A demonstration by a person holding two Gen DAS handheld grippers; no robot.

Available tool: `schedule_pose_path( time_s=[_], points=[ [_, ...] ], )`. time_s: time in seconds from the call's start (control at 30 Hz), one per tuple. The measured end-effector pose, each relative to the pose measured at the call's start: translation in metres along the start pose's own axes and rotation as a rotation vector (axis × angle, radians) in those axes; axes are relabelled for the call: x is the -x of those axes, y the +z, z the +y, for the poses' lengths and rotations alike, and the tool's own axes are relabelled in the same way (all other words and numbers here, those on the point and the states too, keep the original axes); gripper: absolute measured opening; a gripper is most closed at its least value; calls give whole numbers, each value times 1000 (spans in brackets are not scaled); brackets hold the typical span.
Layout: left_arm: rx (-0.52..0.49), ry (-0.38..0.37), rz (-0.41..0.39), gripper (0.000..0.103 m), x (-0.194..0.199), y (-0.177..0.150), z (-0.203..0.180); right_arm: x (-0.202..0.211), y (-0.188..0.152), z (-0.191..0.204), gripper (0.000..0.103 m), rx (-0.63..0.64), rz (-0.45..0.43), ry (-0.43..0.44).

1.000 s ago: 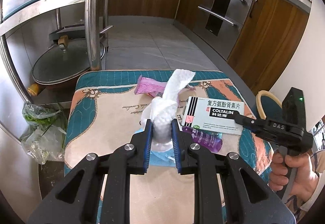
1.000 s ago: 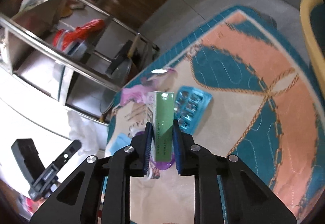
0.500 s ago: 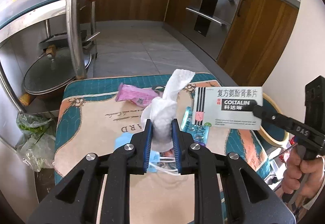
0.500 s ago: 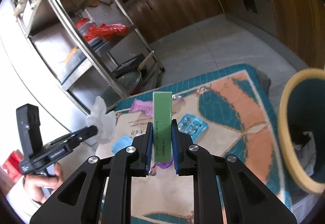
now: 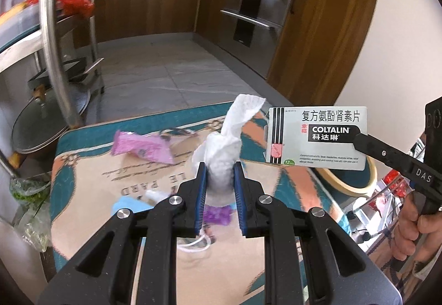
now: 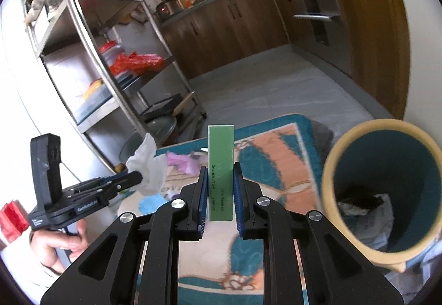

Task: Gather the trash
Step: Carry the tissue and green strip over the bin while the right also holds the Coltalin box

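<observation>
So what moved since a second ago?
The right gripper lifted the medicine box off the table and turned it level; the bin now shows beside it. The left gripper raised the white tissue. Both stayed shut on their items. The pink wrapper and blue mask stayed on the table.

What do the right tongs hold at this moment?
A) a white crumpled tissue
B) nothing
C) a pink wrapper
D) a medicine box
D: the right tongs are shut on the medicine box, which stands up between the pads, beside the bin.
</observation>
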State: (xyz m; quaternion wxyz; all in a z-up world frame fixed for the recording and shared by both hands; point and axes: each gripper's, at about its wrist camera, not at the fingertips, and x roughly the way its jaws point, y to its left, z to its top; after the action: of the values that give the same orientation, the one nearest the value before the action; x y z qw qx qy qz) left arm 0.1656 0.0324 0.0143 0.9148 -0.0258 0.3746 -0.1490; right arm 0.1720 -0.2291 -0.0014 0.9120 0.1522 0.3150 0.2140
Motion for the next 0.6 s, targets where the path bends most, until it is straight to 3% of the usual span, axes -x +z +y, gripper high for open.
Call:
schedule_pose_path(
  time_s=[0.6],
  points=[
    [-221,-138,50,19,-51,7,-124,57,-4,-73,19,-75,-74,-203]
  ],
)
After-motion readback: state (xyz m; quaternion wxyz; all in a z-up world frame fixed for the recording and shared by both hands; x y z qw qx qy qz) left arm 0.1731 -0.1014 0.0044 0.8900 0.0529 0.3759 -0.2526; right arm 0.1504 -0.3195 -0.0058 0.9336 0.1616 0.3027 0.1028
